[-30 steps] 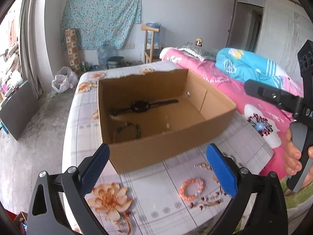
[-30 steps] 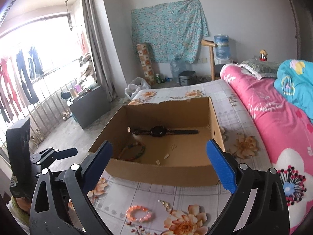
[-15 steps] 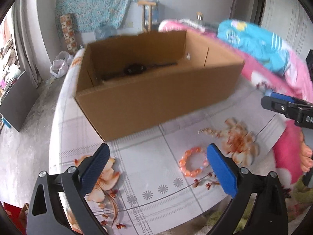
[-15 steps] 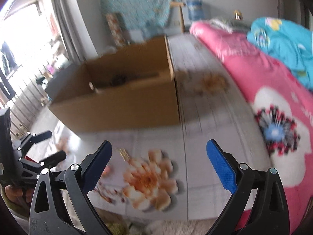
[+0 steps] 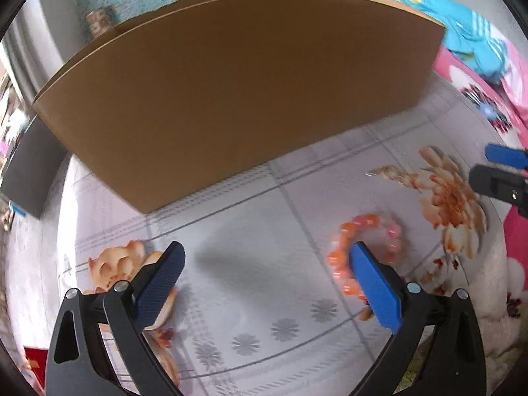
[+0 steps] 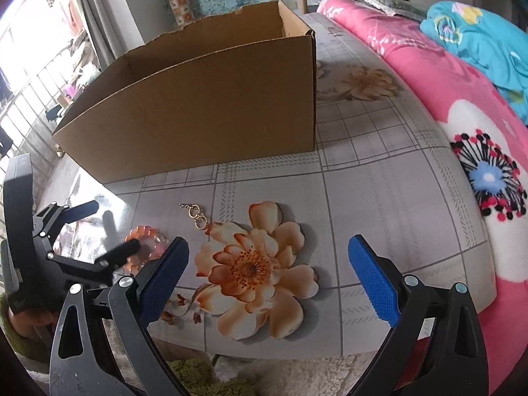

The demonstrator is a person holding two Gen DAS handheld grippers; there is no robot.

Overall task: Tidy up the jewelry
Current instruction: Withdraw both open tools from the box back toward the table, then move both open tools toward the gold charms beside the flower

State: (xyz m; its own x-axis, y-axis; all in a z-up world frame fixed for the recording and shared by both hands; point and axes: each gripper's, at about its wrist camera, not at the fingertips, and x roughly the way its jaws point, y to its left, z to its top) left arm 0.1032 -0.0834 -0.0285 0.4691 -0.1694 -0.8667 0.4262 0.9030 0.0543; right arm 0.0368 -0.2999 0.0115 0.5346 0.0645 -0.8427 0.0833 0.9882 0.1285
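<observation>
An orange and pink bead bracelet (image 5: 364, 227) lies on the flowered tablecloth (image 5: 257, 217) in front of the cardboard box (image 5: 231, 76). My left gripper (image 5: 265, 260) hangs open low over the cloth, and its right finger (image 5: 373, 283) overlaps the bracelet's ring. In the right wrist view the left gripper (image 6: 115, 226) reaches in from the left, one fingertip at the bracelet (image 6: 145, 234). A small gold chain piece (image 6: 196, 214) lies beside it. My right gripper (image 6: 267, 250) is open over a printed flower, holding nothing. The box's inside is hidden.
The box (image 6: 198, 99) takes up the back of the table. A pink flowered quilt (image 6: 478, 132) and a blue blanket (image 6: 478, 33) lie on the bed to the right. The table's front edge (image 6: 264, 353) is close below my right gripper, with green carpet under it.
Both grippers have dropped low toward the tablecloth in front of the box, so its contents are out of sight. My left gripper has closed in on the bead bracelet.
</observation>
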